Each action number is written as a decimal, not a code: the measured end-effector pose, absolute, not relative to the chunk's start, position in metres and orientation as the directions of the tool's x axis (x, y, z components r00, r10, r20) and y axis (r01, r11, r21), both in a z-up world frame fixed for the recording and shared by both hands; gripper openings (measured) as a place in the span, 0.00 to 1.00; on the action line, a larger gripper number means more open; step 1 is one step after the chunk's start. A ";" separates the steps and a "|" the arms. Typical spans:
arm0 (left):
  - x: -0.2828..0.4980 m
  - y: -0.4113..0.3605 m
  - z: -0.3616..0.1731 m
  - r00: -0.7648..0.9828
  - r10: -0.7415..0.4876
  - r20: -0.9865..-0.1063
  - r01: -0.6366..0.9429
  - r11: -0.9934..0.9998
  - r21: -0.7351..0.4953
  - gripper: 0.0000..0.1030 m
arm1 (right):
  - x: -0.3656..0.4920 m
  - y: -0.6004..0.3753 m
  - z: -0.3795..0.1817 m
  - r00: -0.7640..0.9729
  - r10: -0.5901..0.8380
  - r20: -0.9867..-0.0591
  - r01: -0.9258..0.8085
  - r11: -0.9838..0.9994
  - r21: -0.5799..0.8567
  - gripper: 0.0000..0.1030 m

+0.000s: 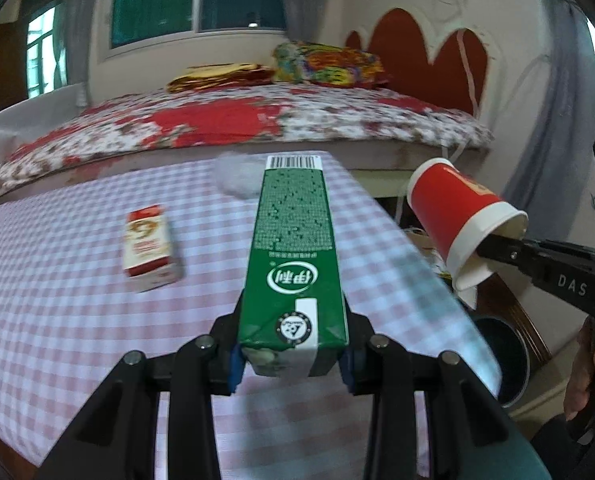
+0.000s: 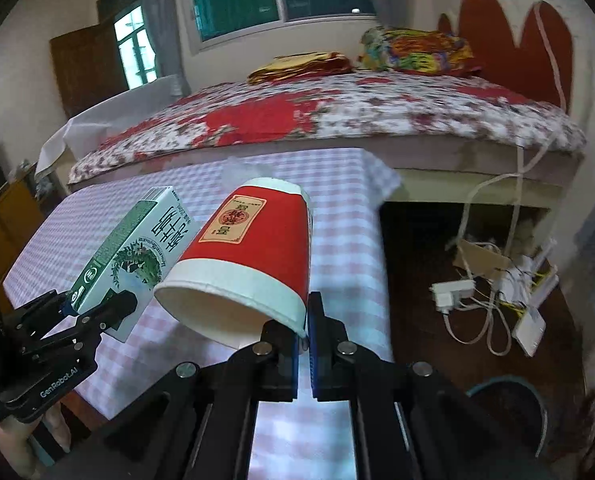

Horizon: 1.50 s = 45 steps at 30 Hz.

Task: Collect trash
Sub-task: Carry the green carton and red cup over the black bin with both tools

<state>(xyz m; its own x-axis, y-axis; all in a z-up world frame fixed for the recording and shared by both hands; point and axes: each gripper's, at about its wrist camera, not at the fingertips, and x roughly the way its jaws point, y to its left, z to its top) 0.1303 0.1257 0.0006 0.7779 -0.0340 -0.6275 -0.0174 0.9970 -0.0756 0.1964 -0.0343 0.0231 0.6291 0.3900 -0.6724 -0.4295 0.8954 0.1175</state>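
Note:
My left gripper [image 1: 291, 356] is shut on a green milk carton [image 1: 293, 256], which sticks out forward above the checked table [image 1: 57, 280]. In the right wrist view the same carton [image 2: 137, 248] and left gripper [image 2: 93, 312] show at the left. My right gripper [image 2: 304, 332] is shut on the rim of a red paper cup [image 2: 253, 248], which lies tilted with its mouth toward the camera. The left wrist view shows that cup [image 1: 457, 216] hanging past the table's right edge, pinched by the right gripper [image 1: 485, 250]. A small red and white box [image 1: 149, 248] and a crumpled white wad [image 1: 237, 176] lie on the table.
A dark round bin [image 1: 505, 360] stands on the floor right of the table, also low at the right as bin [image 2: 509, 416]. A bed with a floral cover [image 1: 237, 120] runs behind the table. Cables, a power strip [image 2: 453, 296] and a white box lie on the floor.

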 end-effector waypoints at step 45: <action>0.149 -0.146 -0.088 0.461 -0.404 -0.790 0.531 0.839 -0.119 0.37 | 0.119 -0.349 -0.092 0.563 -0.047 -0.825 0.129 0.991 0.031 0.04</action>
<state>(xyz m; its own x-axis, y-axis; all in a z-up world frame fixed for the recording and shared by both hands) 0.1489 -0.1464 -0.0877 0.4608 -0.4039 -0.7903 0.5308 0.8390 -0.1193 0.1190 -0.3486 -0.0922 0.5630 -0.0471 -0.8251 0.1285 0.9912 0.0311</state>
